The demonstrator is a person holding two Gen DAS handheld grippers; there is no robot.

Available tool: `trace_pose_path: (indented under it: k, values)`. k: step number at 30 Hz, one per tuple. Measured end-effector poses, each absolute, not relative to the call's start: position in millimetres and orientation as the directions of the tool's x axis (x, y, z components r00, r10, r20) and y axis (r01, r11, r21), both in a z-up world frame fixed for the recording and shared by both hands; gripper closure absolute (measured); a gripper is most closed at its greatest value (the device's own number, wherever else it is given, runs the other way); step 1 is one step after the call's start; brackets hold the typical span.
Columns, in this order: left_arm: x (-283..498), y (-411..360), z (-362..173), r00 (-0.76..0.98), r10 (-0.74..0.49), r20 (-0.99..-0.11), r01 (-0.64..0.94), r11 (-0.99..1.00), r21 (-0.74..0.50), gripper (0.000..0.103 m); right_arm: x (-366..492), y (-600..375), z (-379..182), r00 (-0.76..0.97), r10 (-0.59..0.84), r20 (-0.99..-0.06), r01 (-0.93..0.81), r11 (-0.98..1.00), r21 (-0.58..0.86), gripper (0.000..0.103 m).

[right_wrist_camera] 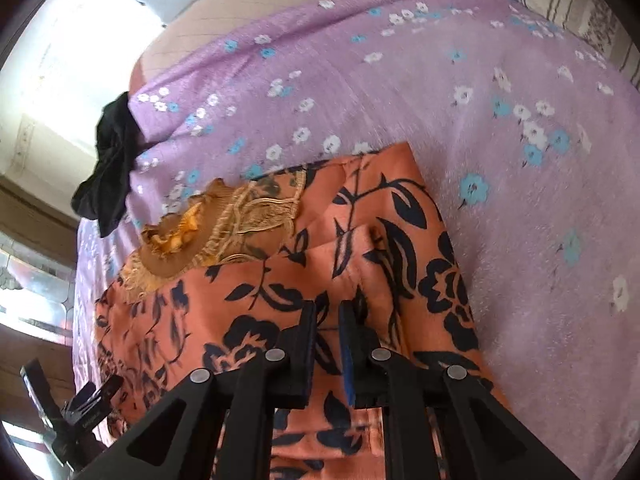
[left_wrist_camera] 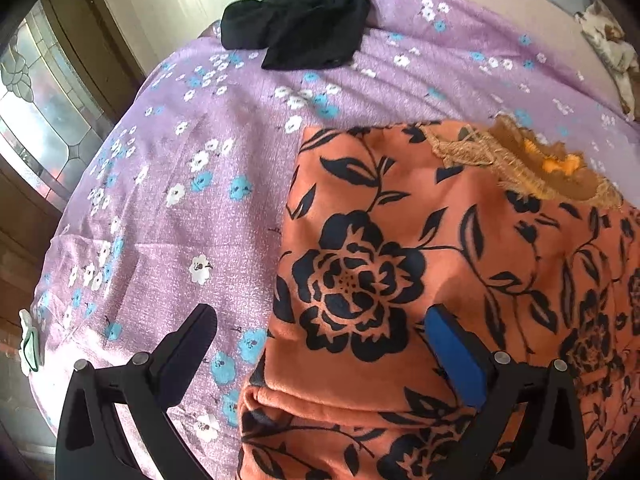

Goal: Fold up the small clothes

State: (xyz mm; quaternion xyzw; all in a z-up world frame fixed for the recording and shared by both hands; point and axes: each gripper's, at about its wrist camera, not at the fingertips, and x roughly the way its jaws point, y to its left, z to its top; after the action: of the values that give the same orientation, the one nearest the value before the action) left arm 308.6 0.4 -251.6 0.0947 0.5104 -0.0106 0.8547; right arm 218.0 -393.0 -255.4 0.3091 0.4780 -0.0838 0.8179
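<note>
An orange garment with black flowers [left_wrist_camera: 420, 264] lies partly folded on the purple flowered bedsheet [left_wrist_camera: 192, 184]; its brown lace collar [left_wrist_camera: 516, 164] is at the far end. My left gripper [left_wrist_camera: 320, 324] is open just above the garment's left edge, one finger over the sheet and the blue-padded finger [left_wrist_camera: 456, 360] over the cloth. In the right wrist view the garment [right_wrist_camera: 280, 280] and its collar [right_wrist_camera: 208, 228] also show. My right gripper [right_wrist_camera: 326, 320] is nearly closed, with a narrow gap, over a raised fold of the garment; I cannot tell if it pinches cloth.
A black garment [left_wrist_camera: 304, 20] lies crumpled at the sheet's far edge, also in the right wrist view [right_wrist_camera: 112, 168]. A striped pillow [right_wrist_camera: 572, 12] is far right. A glass door [left_wrist_camera: 44, 120] stands left of the bed. The left gripper's body [right_wrist_camera: 76, 412] shows at lower left.
</note>
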Motion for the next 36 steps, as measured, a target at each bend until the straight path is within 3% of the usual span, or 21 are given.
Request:
trace_pose_path:
  k: [9, 11, 12, 13, 15, 18, 26, 36]
  values:
    - [265, 38, -227, 0.533, 0.023, -0.846, 0.078, 0.994, 0.076, 0.0, 144, -402, -225, 0.645, 0.171, -0.745, 0.36, 0.791, 0.494, 0.089]
    - [254, 47, -228, 0.527, 0.025, -0.85, 0.062, 0.996, 0.067, 0.0, 126, -407, -223, 0.659, 0.172, -0.733, 0.373, 0.772, 0.516, 0.08]
    - [247, 50, -229, 0.524, 0.03, -0.851, 0.058, 0.996, 0.071, 0.0, 116, -408, -222, 0.661, 0.173, -0.73, 0.377, 0.764, 0.523, 0.07]
    - [240, 53, -232, 0.518, 0.034, -0.855, 0.056, 0.996, 0.074, 0.0, 106, -408, -221, 0.66, 0.178, -0.73, 0.377, 0.762, 0.527, 0.052]
    - [224, 61, -237, 0.494, 0.023, -0.869, 0.053, 0.997, 0.057, 0.0, 87, -405, -218, 0.652, 0.178, -0.737, 0.379, 0.766, 0.52, 0.028]
    - [198, 76, -240, 0.464, -0.029, -0.885, 0.058, 0.998, -0.003, 0.0, 56, -397, -217, 0.623, 0.203, -0.756, 0.363, 0.781, 0.509, 0.028]
    - [151, 76, -246, 0.426, -0.055, -0.903, 0.1, 0.995, -0.014, 0.0, -28, -379, -242, 0.488, 0.296, -0.821, 0.435, 0.733, 0.523, 0.028]
    - [87, 83, -269, 0.304, -0.045, -0.952, 0.143, 0.99, -0.001, 0.0, -46, -343, -283, 0.26, 0.251, -0.932, 0.481, 0.803, 0.351, 0.029]
